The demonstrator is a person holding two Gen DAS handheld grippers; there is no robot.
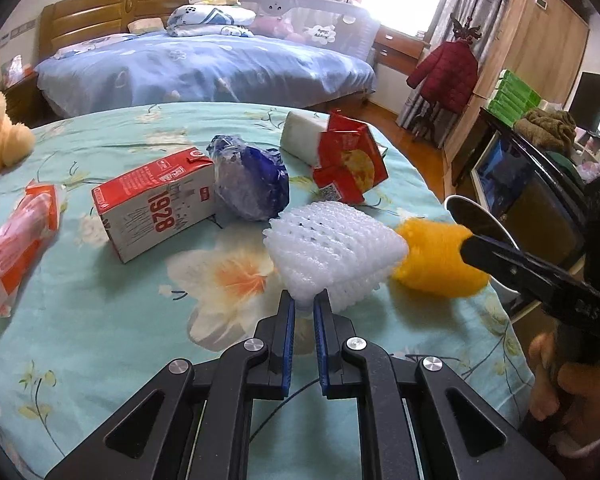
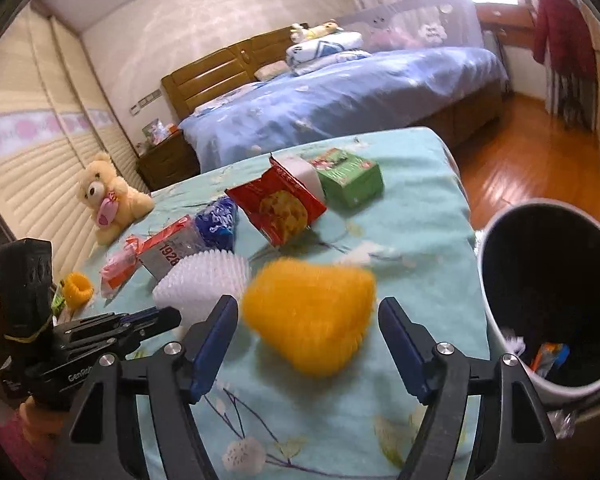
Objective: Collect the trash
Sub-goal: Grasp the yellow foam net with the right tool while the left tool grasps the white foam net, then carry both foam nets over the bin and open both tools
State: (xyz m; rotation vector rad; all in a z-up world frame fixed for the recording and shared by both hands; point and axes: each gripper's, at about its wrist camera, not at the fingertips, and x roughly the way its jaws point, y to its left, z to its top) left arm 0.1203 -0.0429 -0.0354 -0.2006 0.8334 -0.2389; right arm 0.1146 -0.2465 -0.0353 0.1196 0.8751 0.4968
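I am pinching the near corner of the white foam net with my left tool, its pads pressed together on the mesh. My right tool is standing spread, with the yellow foam net lying between its pads but not gripped; the net is blurred. Both nets are resting near the right edge of the table, which is covered in a turquoise flowered cloth. The step in hand, as I judge it, is picking up the two nets. The next move calls for closing the right tool on the yellow net, then carrying both over the right edge to the bin standing just beside the table. Remaining trash is lying farther back: a milk carton, a blue wrapper, a red snack bag, an orange packet and a green box. A teddy bear is sitting at the left edge. Beyond the table, a bed is standing in the room.
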